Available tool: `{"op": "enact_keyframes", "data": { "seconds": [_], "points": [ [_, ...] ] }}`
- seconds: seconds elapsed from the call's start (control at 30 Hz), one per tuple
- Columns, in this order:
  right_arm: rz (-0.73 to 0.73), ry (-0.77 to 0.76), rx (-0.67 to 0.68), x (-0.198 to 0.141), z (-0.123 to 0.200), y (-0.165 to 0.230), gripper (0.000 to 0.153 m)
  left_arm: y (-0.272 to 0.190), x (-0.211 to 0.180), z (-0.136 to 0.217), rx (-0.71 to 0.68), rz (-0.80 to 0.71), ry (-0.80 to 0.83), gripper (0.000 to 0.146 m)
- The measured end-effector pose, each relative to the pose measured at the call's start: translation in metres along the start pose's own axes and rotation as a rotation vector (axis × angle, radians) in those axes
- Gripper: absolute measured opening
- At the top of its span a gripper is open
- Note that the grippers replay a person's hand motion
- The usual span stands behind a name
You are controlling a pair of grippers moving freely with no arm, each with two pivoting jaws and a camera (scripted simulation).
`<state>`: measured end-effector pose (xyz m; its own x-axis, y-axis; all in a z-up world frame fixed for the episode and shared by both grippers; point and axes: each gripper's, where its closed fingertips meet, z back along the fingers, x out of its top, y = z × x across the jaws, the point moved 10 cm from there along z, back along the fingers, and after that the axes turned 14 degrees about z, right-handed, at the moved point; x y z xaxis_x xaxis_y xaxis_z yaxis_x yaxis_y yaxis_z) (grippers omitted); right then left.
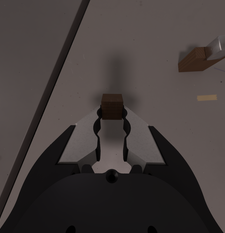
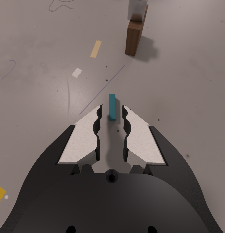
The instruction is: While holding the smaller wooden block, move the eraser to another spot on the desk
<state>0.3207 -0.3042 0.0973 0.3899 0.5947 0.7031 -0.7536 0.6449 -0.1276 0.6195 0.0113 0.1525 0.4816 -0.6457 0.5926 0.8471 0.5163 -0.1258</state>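
Left claw (image 1: 111, 111) pinches the small wooden block (image 1: 111, 107) at its fingertips, both pads touching the block's sides, block lifted over its shadow on the grey tabletop (image 1: 147, 37). Far right ahead of it, a bigger wooden block (image 1: 192, 61) with a metal block (image 1: 217, 49) on it. Right claw (image 2: 111, 111) spread, fingers either side of the teal eraser (image 2: 112, 107), not touching. Eraser lies flat on the tabletop, lengthwise between the tips, nearer the left finger. Tan tape strip (image 2: 95, 51) ahead-left.
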Motion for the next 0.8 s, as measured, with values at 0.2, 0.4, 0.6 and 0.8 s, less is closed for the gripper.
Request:
{"op": "enact_keyframes", "data": {
  "seconds": [0.2, 0.4, 0.6, 0.8],
  "points": [
    [0.047, 0.085, -0.016, 0.001, -0.013, 0.002, 0.021, -0.005, -0.004, -0.002, 0.007, -0.037, 0.008, 0.031],
    [0.064, 0.124, -0.020, 0.007, -0.012, 0.004, 0.011, 0.003, -0.004, 0.000, -0.008, -0.003, -0.003, 0.031],
    [0.153, -0.050, 0.246, 0.057, -0.031, 0.056, 0.011, 0.013, -0.009, 0.005, -0.001, 0.018, -0.024, 0.031],
    [0.315, -0.103, 0.271, 0.077, -0.073, 0.102, 0.011, 0.015, -0.018, 0.006, 0.000, 0.009, -0.009, 0.031]
  ]
}}
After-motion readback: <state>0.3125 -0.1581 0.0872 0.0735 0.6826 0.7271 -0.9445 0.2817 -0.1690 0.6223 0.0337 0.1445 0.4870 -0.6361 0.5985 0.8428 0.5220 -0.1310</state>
